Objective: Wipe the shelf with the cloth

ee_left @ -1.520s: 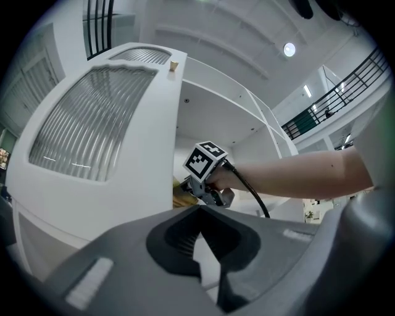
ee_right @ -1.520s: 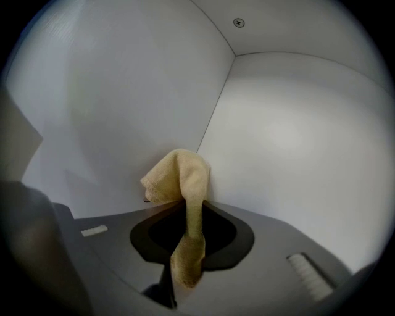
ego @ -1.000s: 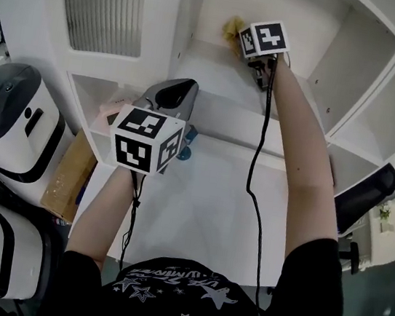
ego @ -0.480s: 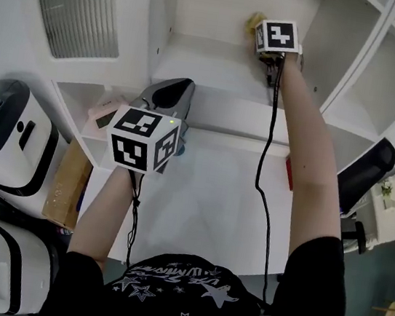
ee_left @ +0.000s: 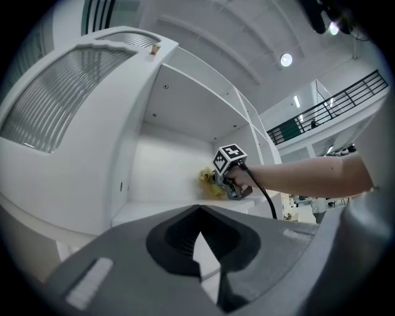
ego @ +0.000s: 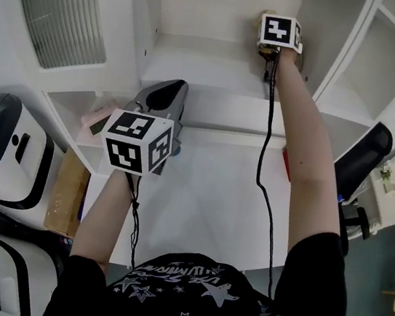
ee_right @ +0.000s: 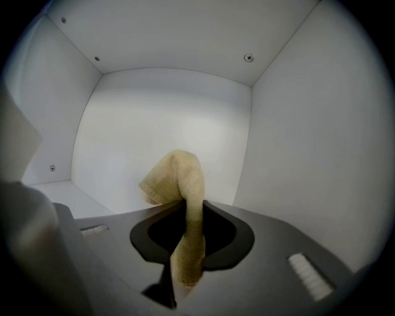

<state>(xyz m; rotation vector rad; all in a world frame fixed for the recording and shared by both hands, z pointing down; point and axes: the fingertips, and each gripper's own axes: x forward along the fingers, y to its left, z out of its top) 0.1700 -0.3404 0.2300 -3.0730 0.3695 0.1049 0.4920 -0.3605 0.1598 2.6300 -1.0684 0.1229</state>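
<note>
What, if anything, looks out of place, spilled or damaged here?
Nothing stands out. The right gripper pinches the yellow cloth near the back right corner of the shelf; the left gripper hangs shut and empty in front. No spill or damage shows.

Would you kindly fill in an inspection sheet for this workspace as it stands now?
Surface: white shelf, bare; no marks visible.
Job's things: yellow cloth, by the compartment's back right corner.
Clutter: nothing seen on the shelf; brown cardboard box beside the white table.
Grippers: right hand-held gripper shut on the cloth; left hand-held gripper shut, empty, held over the table.
Cables: one black cable runs along the right arm, another along the left.
Surroundings: white-and-black machines at left, black chair at right.
</note>
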